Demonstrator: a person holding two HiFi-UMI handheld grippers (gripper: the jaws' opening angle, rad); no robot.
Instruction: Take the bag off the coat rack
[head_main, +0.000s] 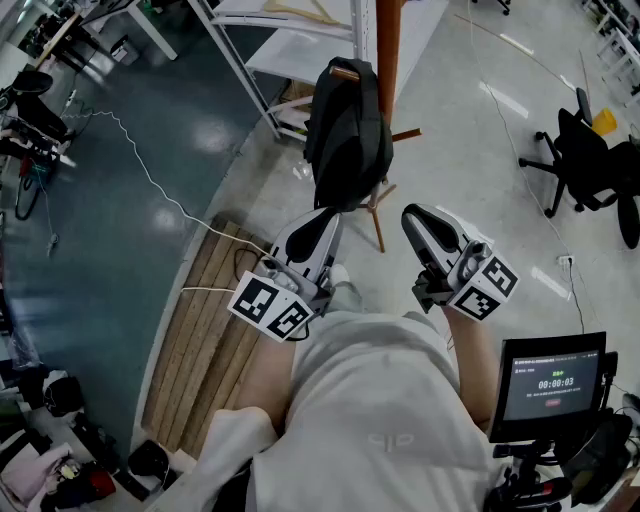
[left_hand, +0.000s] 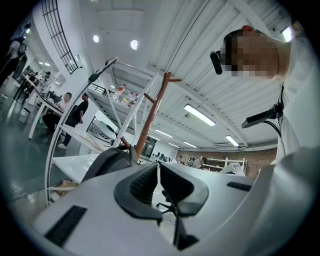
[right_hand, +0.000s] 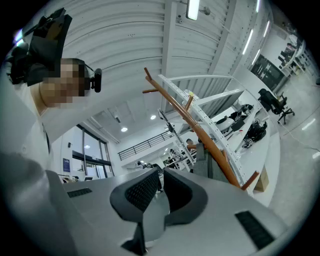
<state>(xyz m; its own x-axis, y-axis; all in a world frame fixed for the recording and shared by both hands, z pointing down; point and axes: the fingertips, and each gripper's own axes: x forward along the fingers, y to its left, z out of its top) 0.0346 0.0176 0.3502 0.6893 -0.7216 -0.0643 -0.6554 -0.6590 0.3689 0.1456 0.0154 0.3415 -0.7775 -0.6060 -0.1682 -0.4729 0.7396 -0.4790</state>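
A black bag (head_main: 348, 130) hangs from a peg of the brown wooden coat rack (head_main: 388, 50) in the head view, just ahead of both grippers. My left gripper (head_main: 328, 217) is shut and empty, its tip just below the bag's bottom. My right gripper (head_main: 411, 216) is also shut and empty, to the right of the bag and apart from it. In the left gripper view the shut gripper (left_hand: 158, 172) points up past the bag (left_hand: 107, 160) toward the coat rack (left_hand: 150, 115). The right gripper view shows the shut gripper (right_hand: 161, 177) below the slanting coat rack (right_hand: 200, 132).
A white shelving frame (head_main: 290, 50) stands behind the rack. Wooden planks (head_main: 205, 320) lie on the floor at the left, crossed by a white cable (head_main: 150, 175). A black office chair (head_main: 585, 165) is at the right. A small screen (head_main: 548, 385) sits at the lower right.
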